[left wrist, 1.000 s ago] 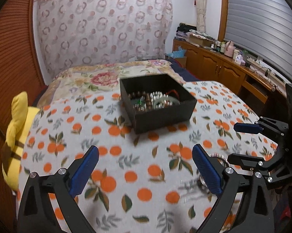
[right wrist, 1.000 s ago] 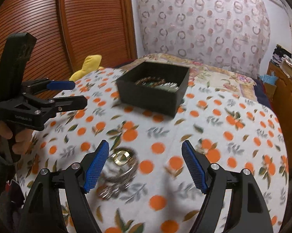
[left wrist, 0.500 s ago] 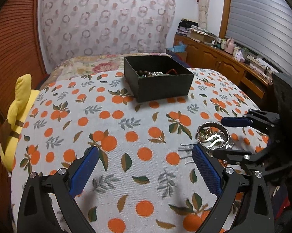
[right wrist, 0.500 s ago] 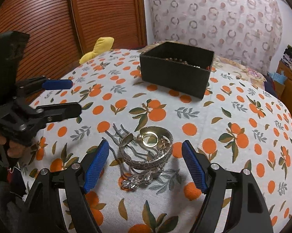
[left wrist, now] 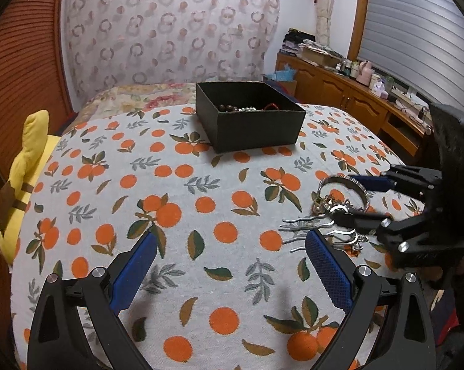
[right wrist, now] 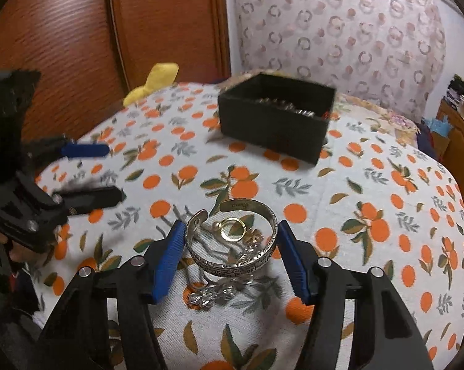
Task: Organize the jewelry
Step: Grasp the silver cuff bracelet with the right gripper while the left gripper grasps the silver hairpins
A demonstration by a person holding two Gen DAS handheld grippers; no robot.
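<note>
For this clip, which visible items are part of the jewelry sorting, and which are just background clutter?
Part of the job:
- silver cuff bracelet, between the right gripper fingers
- gold ring inside it
- silver hairpins
- black box already holding beads
- left gripper, open, over bare cloth

Just lying about:
- yellow plush toy
- bottles on the wooden sideboard

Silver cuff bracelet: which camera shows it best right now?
The right wrist view. The silver cuff bracelet sits close and central between the open right tool's pads, engraving and end gap visible. In the left wrist view it lies off to the right edge, small and partly hidden behind the right tool.
</note>
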